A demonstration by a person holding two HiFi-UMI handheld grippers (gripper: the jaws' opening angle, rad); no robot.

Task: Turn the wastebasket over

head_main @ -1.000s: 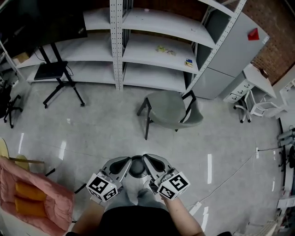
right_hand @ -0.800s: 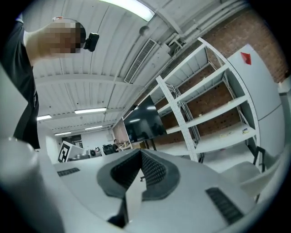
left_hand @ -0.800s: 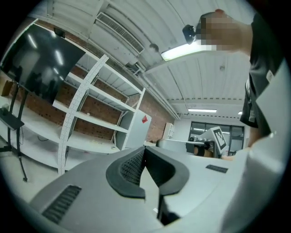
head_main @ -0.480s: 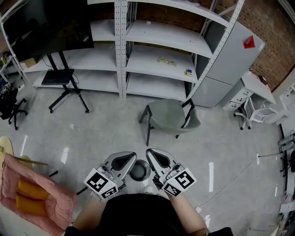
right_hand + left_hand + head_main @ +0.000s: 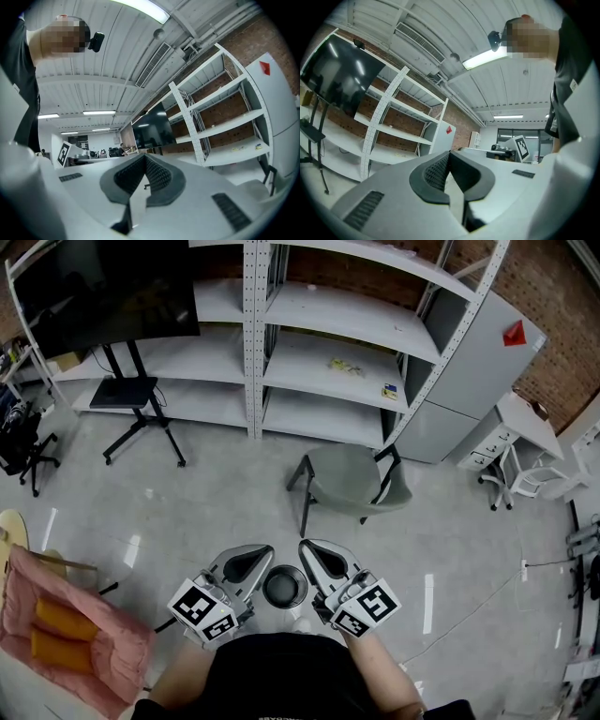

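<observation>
— At six o'clock in the head view, where is the wastebasket (image 5: 284,586)?
— Between left gripper (image 5: 255,555) at nine and right gripper (image 5: 311,551) at three. Both jaws are closed and empty. Hazard: side contact only, so it likely slips when tilted.

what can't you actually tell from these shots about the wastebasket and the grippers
- Head view: the wastebasket shows only a dark round face, so whether that is its rim or its base cannot be told.
- Head view: the left gripper and right gripper cover its sides, so contact is unclear.
- Both gripper views: shut jaws, with the wastebasket out of frame.
- Head view: the small items on the shelf are too small to identify.
</observation>
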